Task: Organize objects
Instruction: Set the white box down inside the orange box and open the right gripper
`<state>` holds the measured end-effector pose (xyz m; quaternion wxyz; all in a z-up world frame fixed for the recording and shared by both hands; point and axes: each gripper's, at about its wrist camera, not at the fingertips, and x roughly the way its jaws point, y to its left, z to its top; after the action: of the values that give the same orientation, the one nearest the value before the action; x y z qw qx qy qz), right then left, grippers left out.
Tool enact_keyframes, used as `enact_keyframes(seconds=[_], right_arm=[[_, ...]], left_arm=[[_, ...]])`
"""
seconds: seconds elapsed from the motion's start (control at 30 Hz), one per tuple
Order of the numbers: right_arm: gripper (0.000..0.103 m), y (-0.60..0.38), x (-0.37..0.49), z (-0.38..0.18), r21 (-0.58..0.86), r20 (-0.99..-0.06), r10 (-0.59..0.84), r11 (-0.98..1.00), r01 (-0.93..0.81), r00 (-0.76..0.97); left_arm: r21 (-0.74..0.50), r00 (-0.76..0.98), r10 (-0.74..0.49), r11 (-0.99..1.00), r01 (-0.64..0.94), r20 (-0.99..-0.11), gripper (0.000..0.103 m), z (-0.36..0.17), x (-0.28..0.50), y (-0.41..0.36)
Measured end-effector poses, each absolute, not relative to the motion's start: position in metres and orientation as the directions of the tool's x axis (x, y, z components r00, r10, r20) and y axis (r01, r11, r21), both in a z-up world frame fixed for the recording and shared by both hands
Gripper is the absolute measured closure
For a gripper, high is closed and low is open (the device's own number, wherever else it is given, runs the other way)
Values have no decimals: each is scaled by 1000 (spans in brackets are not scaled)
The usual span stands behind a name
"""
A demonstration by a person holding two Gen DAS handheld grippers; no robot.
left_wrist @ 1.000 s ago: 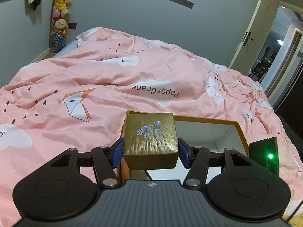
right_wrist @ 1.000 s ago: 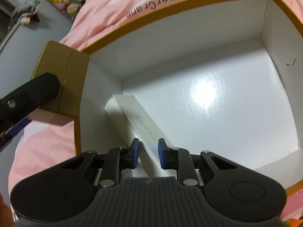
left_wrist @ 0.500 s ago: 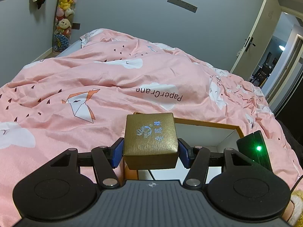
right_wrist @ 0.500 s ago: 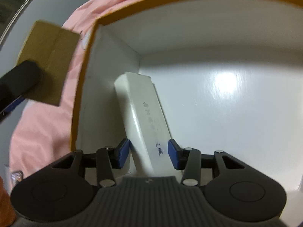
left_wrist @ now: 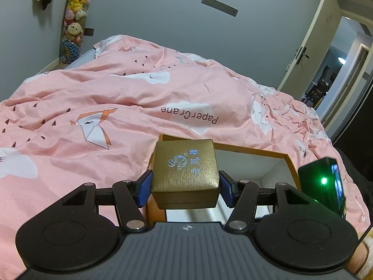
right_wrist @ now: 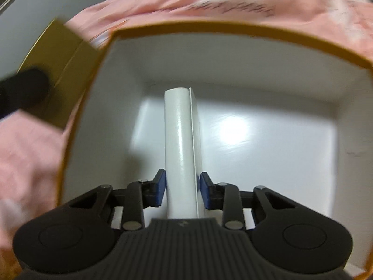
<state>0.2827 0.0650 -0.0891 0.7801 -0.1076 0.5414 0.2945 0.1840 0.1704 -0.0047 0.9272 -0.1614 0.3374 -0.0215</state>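
Note:
My left gripper (left_wrist: pixel 185 187) is shut on a small gold box (left_wrist: pixel 185 170) with blue print on its lid, held just above the left corner of an open orange-rimmed carton (left_wrist: pixel 251 150) on the bed. In the right wrist view a long white box (right_wrist: pixel 180 151) lies inside the carton (right_wrist: pixel 209 26), running away from me. My right gripper (right_wrist: pixel 183 189) is closing on the white box's near end, and both blue pads touch its sides. The gold box (right_wrist: pixel 60 53) shows blurred outside the carton's left wall.
The carton rests on a rumpled pink duvet (left_wrist: pixel 116 107) covering the whole bed. Plush toys (left_wrist: pixel 75 11) hang in the far left corner. A door (left_wrist: pixel 310 44) stands open at the right. A black unit with a green light (left_wrist: pixel 324 182) sits by the carton's right wall.
The right gripper opened, rolled and lined up with the white box, then closed around its near end. The left gripper has held still with the gold box.

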Motion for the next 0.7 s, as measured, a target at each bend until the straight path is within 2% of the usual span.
enact_keyframes(seconds=[0.17,0.27,0.37,0.43,0.6,0.7], right_arm=[[69,86,283,-97,192,-922,342,809,-555,180],[69,88,289,-105,278,-916,389,786,-553,93],[65,84,270,-102,300,-910,409,766,-568,71],[57,84,271,-103,332,-899,434,762,-556,57],[58,75,274,-100,429,-873,488,758,-492,-8],[81,75,272,-99,388,-886,463,758,-524,15]], left_arm=[[-318,767,-151,945,-72,-624,36,-7,185,169],[-316,769,-140,945,-84,-623,36,-6,183,171],[-315,771,-132,945,-93,-623,36,-5,182,174],[-315,770,-133,945,-92,-624,36,-6,183,174],[-316,767,-137,945,-89,-627,36,-6,183,175],[-316,767,-137,945,-89,-627,36,-6,183,175]])
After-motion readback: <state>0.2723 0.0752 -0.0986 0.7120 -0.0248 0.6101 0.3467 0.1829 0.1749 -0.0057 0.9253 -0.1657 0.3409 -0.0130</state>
